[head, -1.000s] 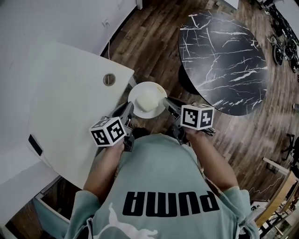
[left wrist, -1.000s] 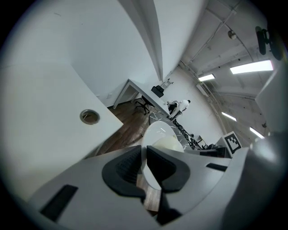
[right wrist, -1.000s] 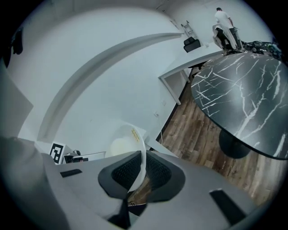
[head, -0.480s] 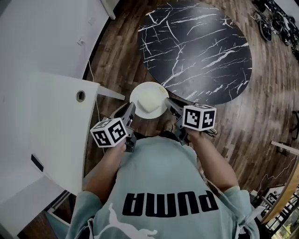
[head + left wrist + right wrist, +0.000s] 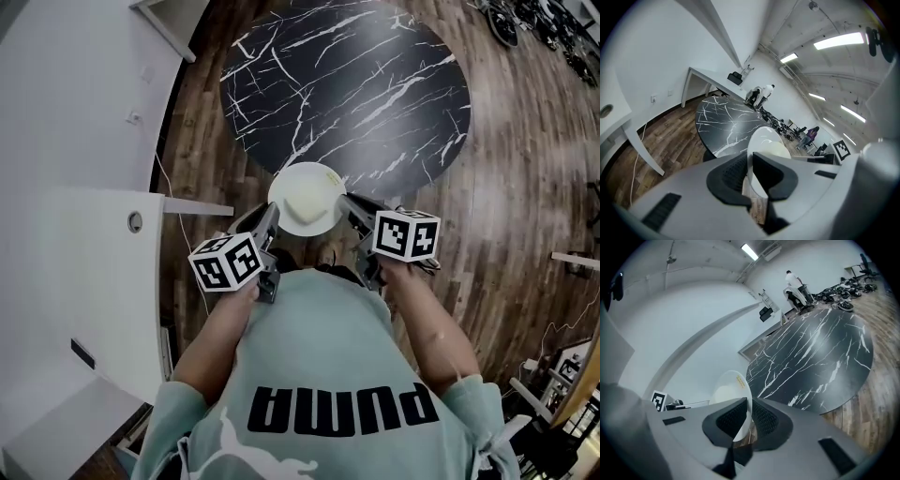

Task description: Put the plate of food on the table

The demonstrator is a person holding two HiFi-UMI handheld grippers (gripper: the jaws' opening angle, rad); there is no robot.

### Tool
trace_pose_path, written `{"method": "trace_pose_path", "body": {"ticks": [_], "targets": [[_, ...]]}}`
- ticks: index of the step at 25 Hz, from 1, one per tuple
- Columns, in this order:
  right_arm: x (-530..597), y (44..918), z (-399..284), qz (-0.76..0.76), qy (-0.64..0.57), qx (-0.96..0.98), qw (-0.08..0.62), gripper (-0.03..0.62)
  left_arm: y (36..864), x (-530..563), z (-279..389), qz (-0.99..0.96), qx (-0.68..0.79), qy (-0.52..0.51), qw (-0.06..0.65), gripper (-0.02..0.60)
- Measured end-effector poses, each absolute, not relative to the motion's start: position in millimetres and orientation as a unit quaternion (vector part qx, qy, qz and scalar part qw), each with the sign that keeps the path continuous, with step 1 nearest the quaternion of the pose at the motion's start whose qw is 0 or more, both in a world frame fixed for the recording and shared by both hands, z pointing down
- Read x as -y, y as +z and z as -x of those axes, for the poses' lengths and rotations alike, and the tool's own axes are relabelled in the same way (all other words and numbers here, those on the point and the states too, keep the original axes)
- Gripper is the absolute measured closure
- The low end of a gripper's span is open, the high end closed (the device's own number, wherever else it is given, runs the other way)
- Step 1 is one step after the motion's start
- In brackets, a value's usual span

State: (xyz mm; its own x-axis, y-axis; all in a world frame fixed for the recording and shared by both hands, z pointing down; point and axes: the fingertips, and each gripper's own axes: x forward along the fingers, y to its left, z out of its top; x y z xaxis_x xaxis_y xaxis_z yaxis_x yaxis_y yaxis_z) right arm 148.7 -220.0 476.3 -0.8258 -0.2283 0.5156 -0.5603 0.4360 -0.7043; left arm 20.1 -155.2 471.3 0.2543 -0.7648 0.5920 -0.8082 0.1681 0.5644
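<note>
A white plate with a pale lump of food on it hangs in the air between both grippers, just at the near edge of the round black marble table. My left gripper is shut on the plate's left rim. My right gripper is shut on its right rim. In the right gripper view the plate stands beside the marble table; in the left gripper view the table lies just beyond the plate.
A white desk with a round cable hole stands to the left over the wood floor. A white wall runs along the far left. Bicycles and people are at the far end of the room.
The person has turned and carried the plate away from the white desk toward the marble table, which has slid from the upper right to straight ahead. Both grippers keep their hold on the rim.
</note>
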Motion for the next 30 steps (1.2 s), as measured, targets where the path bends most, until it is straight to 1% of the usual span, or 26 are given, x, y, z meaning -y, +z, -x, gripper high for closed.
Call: {"method": "trace_pose_path", "body": {"ticks": [4, 9, 18, 30], "targets": [[231.4, 479.0, -173.6, -0.266, 0.489, 0.817, 0.151, 0.554, 471.3, 174.1, -42.3, -0.664, 0.590, 0.044, 0.457, 0.538], [254.0, 488.1, -193.7, -0.302, 0.502, 0.798, 0.144, 0.554, 479.0, 204.7, -59.3, -0.680, 0.566, 0.060, 0.463, 0.537], [310.6, 517.5, -224.9, -0.359, 0.519, 0.758, 0.166, 0.553, 514.4, 275.0, -87.0, -0.702, 0.508, 0.098, 0.490, 0.537], [362.3, 564.4, -242.6, -0.398, 0.556, 0.705, 0.188, 0.553, 560.0, 336.8, -102.8, -0.704, 0.457, 0.152, 0.522, 0.537]]}}
